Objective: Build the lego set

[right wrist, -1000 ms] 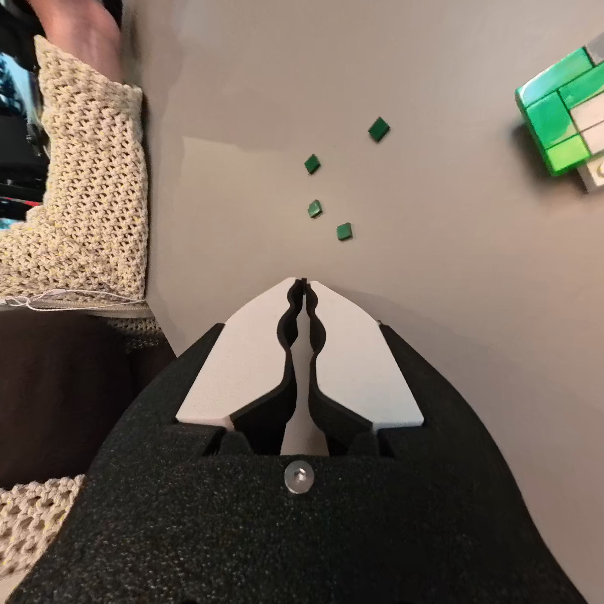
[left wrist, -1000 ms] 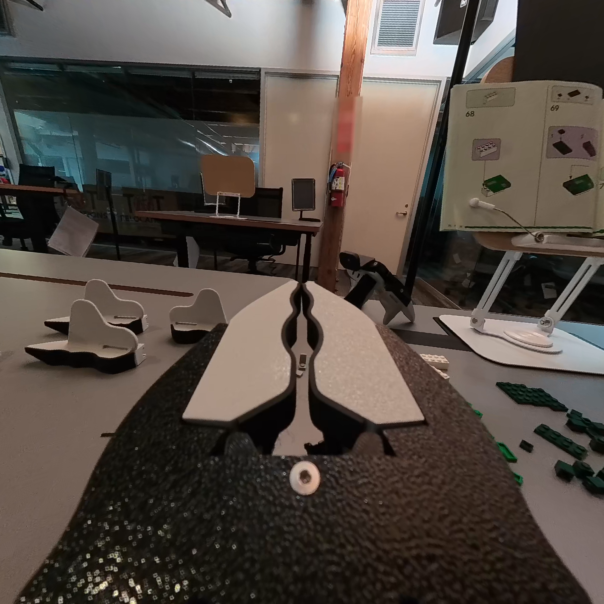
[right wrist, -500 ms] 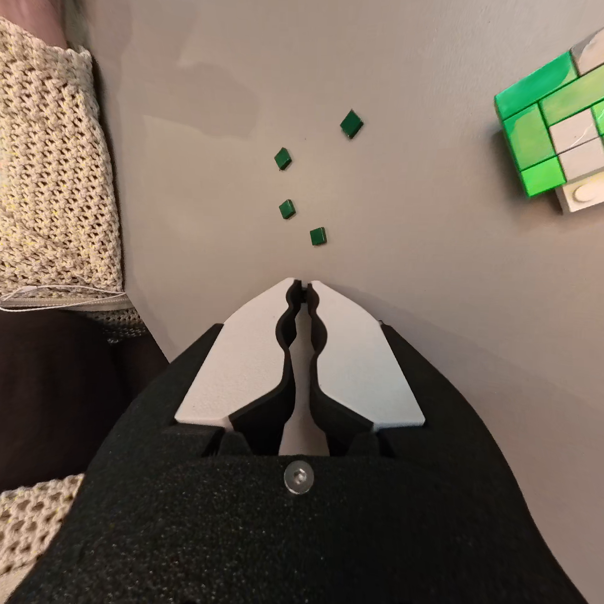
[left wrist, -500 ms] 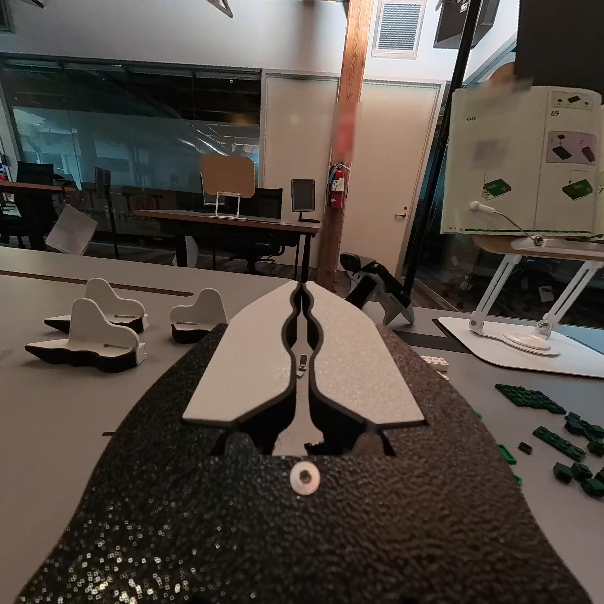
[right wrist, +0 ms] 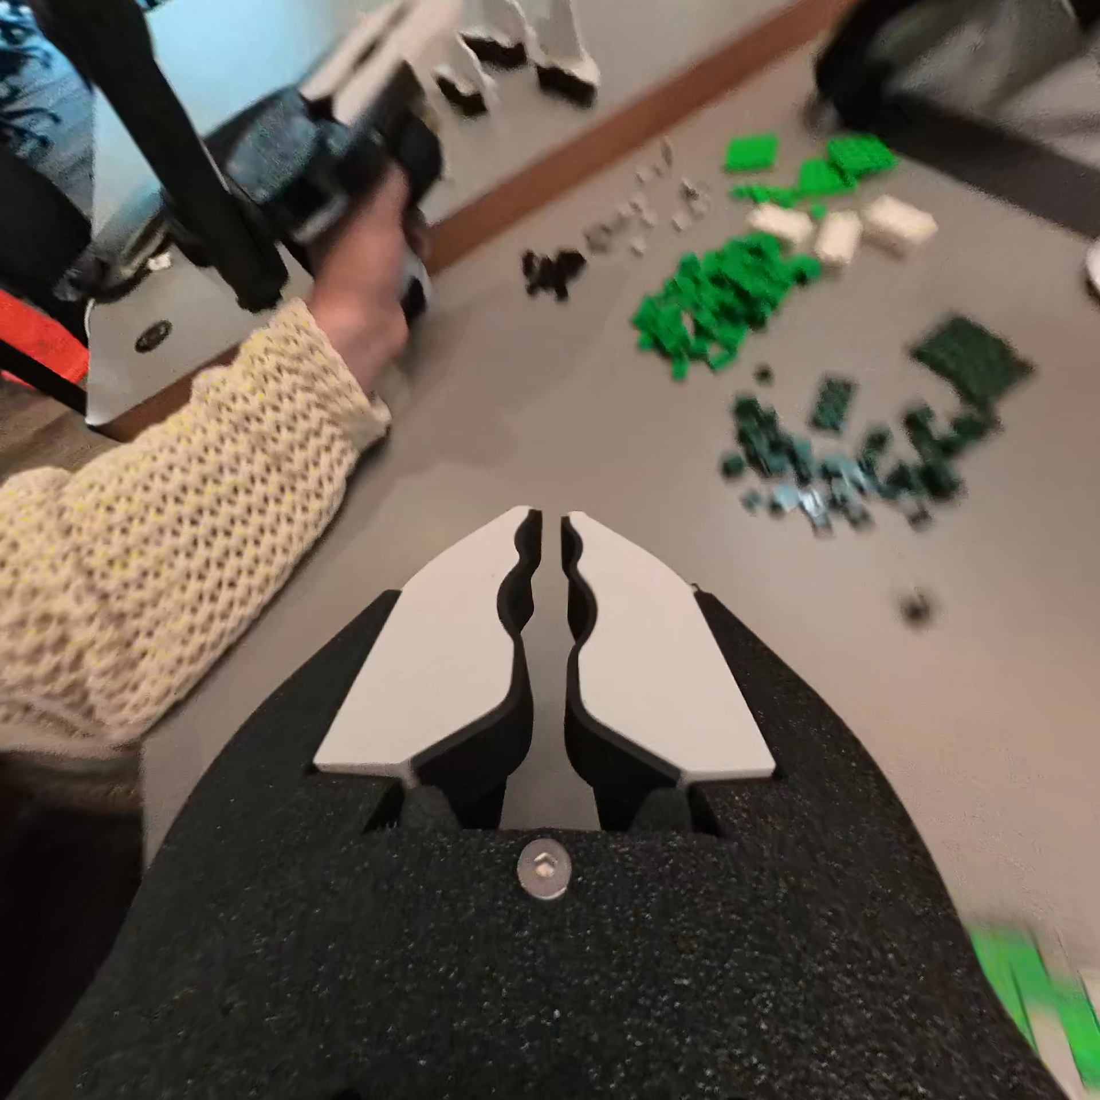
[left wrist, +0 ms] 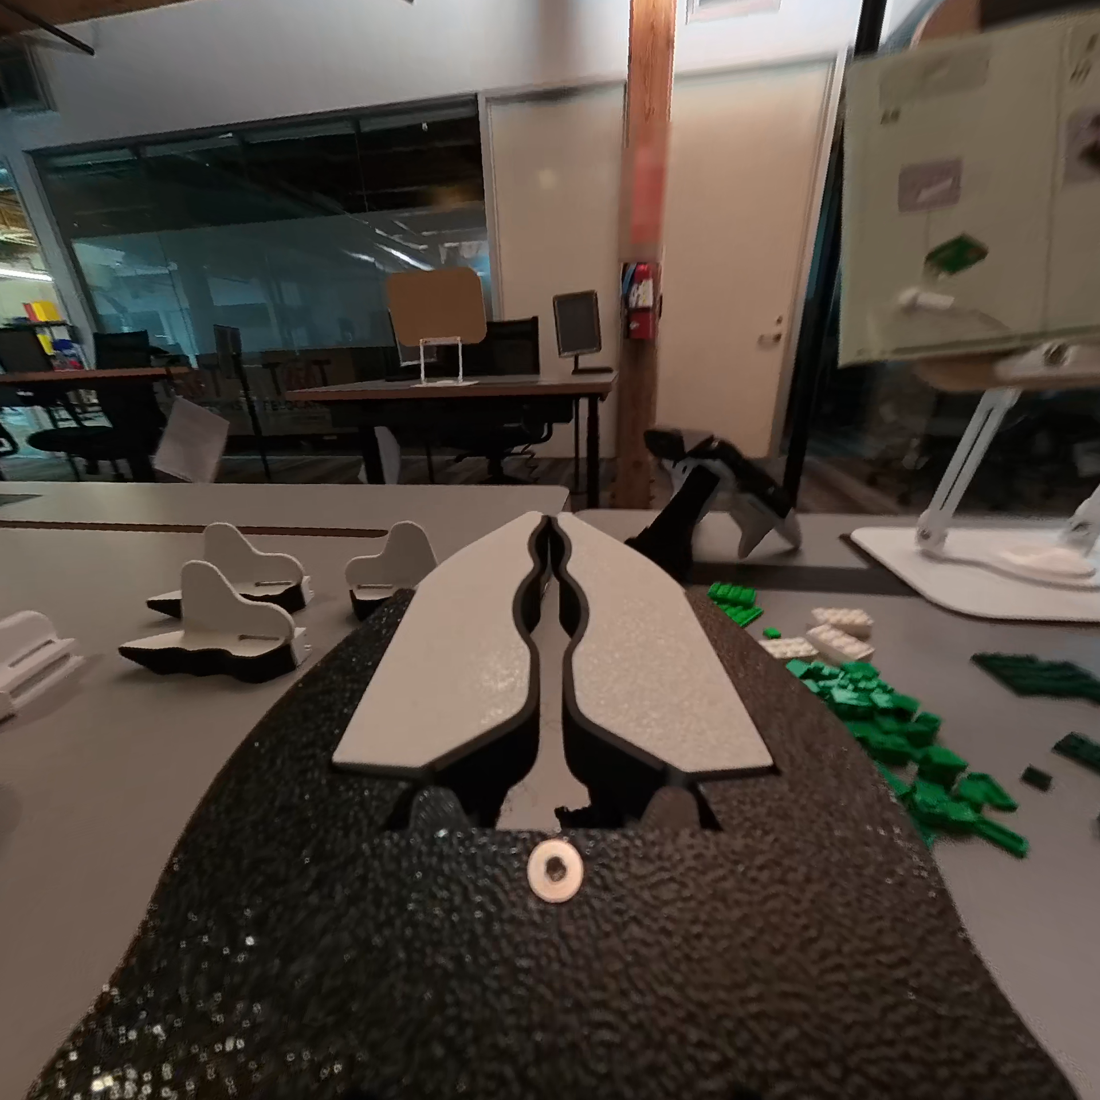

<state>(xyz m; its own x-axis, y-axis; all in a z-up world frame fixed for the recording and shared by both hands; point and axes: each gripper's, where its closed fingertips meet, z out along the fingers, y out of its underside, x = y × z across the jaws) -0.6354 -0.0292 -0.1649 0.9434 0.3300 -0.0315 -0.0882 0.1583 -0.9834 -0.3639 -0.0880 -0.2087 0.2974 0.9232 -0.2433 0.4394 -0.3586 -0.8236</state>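
My left claw point(left wrist: 550, 524) is clenched, tips pressed together with nothing between them, held level above the grey table point(left wrist: 119, 774). To its right lie bright green bricks point(left wrist: 881, 714), white bricks point(left wrist: 839, 631) and dark green plates point(left wrist: 1041, 678), all loose. Farther back a blurred instruction booklet point(left wrist: 976, 208) sits on a white stand point(left wrist: 982, 571). White spare fingers point(left wrist: 238, 631) rest on the table to the left.

My right claw point(right wrist: 552, 518) is released, a narrow gap between its tips, empty, above bare table. Ahead and to the right are the bright green pile point(right wrist: 720, 297), dark green pieces point(right wrist: 863, 446) and white bricks point(right wrist: 839, 232). My left hand point(right wrist: 369, 297), in a knit sleeve point(right wrist: 178, 506), grips the other tool's handle. The view is motion-blurred.
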